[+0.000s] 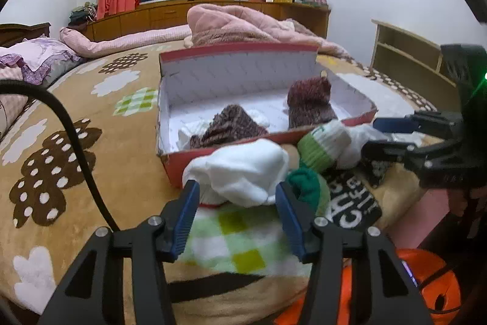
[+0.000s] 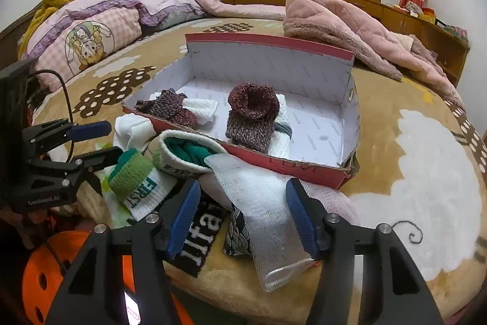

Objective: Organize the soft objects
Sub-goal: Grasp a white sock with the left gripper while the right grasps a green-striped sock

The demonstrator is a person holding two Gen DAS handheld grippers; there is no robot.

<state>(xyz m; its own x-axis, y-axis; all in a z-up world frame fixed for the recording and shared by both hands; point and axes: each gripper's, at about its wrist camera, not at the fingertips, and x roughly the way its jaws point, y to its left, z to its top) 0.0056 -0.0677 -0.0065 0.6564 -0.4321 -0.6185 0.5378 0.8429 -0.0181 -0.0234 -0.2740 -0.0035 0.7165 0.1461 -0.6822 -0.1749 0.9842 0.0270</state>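
A red cardboard box [image 1: 213,153] [image 2: 304,165] with a white inside sits on the bed and holds rolled maroon knit socks [image 1: 309,104] [image 2: 252,114] and white socks [image 2: 201,108]. A pile of loose socks lies before its near wall: a white sock [image 1: 243,172], green-and-white socks [image 1: 322,145] [image 2: 137,181], a white mesh sock [image 2: 268,212] and a black lettered sock [image 1: 353,203] [image 2: 201,236]. My left gripper [image 1: 237,194] is open with the white sock between its fingertips. My right gripper [image 2: 243,197] is open astride the mesh sock.
The bed carries a tan patterned blanket [image 1: 91,142], a pink quilted robe [image 1: 237,26] [image 2: 350,26] behind the box and pillows [image 2: 100,32] at the headboard. An orange object [image 1: 426,288] lies below the bed's near edge. A wooden shelf [image 1: 404,51] stands at right.
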